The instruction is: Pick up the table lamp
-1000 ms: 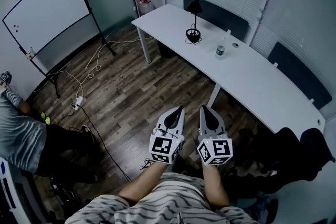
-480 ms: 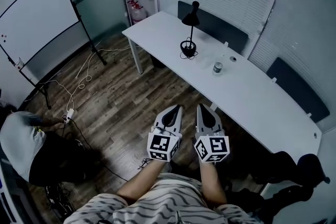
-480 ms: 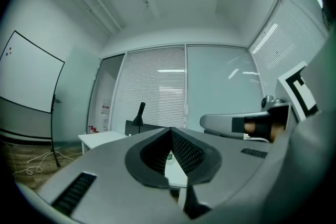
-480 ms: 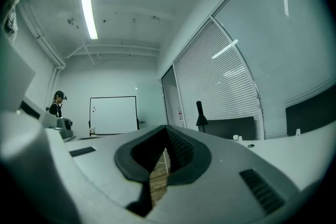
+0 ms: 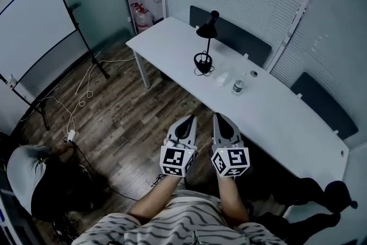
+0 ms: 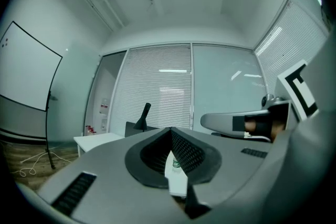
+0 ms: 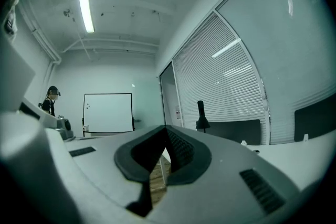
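Observation:
A black table lamp [image 5: 205, 46] stands upright on the long white table [image 5: 275, 112], toward its far left end, with its cord coiled around the base. My left gripper [image 5: 190, 119] and right gripper [image 5: 218, 117] are side by side over the wood floor, short of the table's near edge, both shut and empty. Each points level toward the table. The left gripper view has the lamp [image 6: 143, 117] far ahead above my left gripper [image 6: 170, 129]. In the right gripper view the lamp [image 7: 201, 115] stands right of my right gripper [image 7: 165, 127].
A small can [image 5: 237, 86] sits on the table right of the lamp. Dark chairs [image 5: 232, 37] line the far side by the blinds. A whiteboard [image 5: 34, 31] on a stand is at left, cables [image 5: 80, 94] trail over the floor, and a person [image 5: 28, 178] crouches at lower left.
The whole view has moved closer to the table, so the lamp and table sit nearer and more central. Both grippers stay shut and side by side. The crouching person has slid lower left.

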A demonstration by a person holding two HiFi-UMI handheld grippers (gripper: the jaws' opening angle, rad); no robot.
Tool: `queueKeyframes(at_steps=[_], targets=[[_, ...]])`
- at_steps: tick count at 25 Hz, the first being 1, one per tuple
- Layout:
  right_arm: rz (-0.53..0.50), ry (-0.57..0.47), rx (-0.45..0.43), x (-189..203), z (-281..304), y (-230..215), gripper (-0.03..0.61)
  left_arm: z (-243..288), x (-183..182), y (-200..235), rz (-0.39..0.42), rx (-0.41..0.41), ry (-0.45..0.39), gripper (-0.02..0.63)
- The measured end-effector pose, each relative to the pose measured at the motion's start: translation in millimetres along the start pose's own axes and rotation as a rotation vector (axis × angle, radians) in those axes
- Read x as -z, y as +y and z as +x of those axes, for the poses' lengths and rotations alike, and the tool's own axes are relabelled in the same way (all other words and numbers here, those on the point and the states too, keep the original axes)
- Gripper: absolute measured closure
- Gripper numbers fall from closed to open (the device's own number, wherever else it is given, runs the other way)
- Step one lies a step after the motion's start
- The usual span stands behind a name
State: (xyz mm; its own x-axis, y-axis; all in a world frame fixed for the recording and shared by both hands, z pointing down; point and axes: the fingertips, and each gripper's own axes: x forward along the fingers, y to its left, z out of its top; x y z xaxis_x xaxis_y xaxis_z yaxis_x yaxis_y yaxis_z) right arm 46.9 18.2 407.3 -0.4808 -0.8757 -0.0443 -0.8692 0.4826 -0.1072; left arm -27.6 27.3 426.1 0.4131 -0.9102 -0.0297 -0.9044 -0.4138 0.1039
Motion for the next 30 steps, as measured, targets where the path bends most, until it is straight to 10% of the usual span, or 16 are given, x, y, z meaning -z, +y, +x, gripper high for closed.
queueKeyframes(at_steps=[30], targets=[[-0.022, 0.037, 0.053, 20.5, 170.9, -66.9, 0.567, 156.3, 13.5, 98.2, -0.014, 0.056, 0.023, 0.609]])
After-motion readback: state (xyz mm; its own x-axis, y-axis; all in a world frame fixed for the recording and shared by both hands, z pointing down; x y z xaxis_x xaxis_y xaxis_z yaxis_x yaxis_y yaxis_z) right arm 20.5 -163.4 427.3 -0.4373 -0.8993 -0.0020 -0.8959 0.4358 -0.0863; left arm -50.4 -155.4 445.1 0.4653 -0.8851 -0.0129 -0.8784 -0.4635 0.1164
